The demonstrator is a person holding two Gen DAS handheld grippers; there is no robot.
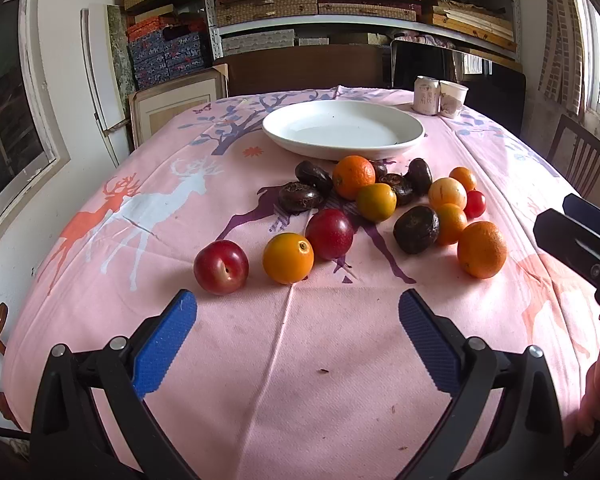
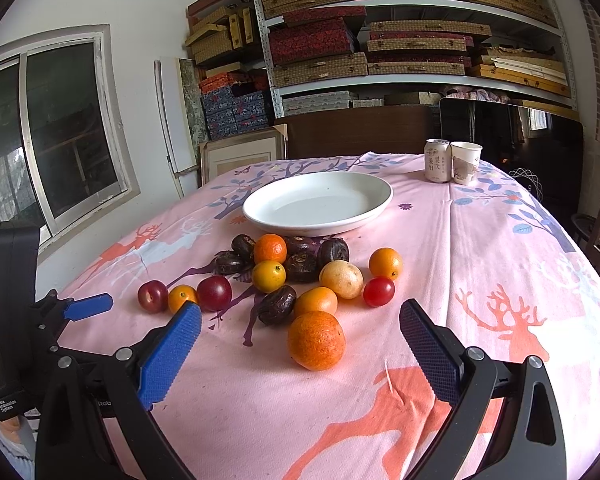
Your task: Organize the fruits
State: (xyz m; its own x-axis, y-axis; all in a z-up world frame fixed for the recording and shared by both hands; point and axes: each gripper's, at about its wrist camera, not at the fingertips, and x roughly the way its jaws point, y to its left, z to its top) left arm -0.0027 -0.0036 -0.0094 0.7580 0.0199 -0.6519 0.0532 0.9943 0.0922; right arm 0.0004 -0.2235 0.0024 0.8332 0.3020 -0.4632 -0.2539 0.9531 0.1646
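Left gripper (image 1: 298, 312): jaws spread wide, nothing between the blue pads (image 1: 166, 346), held low above the near edge of the table, clear of its surface. Right gripper (image 2: 300, 320): jaws likewise spread wide, empty, held above the near right part of the table. In the left wrist view, fingers of the person's right hand (image 1: 598, 380) show at the right edge.

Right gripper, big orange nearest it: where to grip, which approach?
Take the large orange across its widest middle, coming straight in from the near side with the right gripper, whose jaws stand open on either side of it. It sits apart from the pile; only a small orange lies just behind, so its sides look clear.
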